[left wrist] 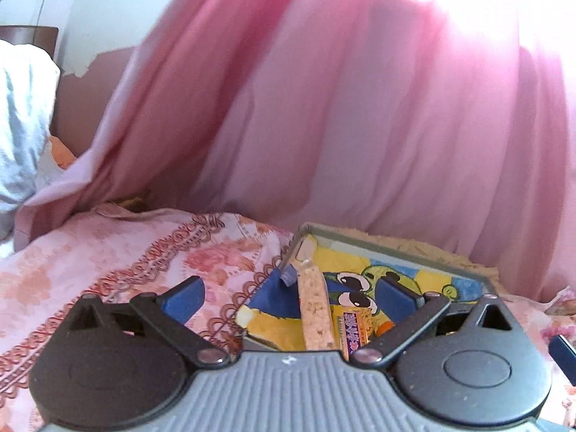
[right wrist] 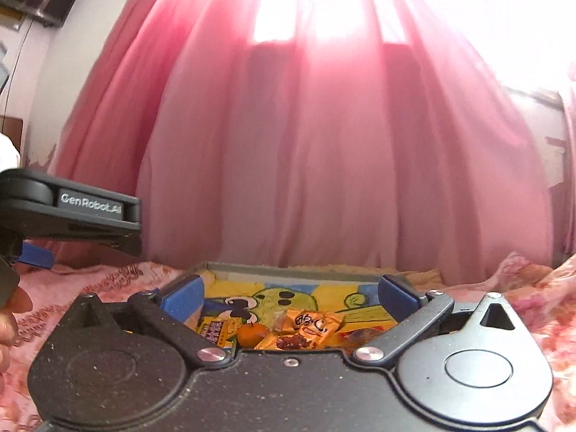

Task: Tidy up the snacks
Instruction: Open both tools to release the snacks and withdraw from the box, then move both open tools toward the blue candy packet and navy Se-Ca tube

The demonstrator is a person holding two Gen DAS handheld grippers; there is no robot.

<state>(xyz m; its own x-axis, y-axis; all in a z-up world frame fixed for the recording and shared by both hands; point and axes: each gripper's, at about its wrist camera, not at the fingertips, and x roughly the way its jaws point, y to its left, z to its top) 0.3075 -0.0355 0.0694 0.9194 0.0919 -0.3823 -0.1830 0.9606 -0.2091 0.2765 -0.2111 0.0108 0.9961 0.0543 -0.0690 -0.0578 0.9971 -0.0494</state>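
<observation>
Both the left hand-held gripper (left wrist: 288, 297) and right hand-held gripper (right wrist: 289, 297) hang apart and empty over the tray (left wrist: 396, 248) on the bed (left wrist: 108, 252), snacks (right wrist: 309, 327) already inside; next likely another pickup.

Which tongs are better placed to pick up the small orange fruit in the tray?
Probably the right tongs: open, with the orange fruit just ahead. The left tongs face the rice bar.

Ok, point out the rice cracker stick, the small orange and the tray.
rice cracker stick (left wrist: 316, 309), left wrist view, middle of its length.
small orange (right wrist: 252, 334), right wrist view, its rounded front.
tray (right wrist: 288, 269), right wrist view, far rim.
</observation>
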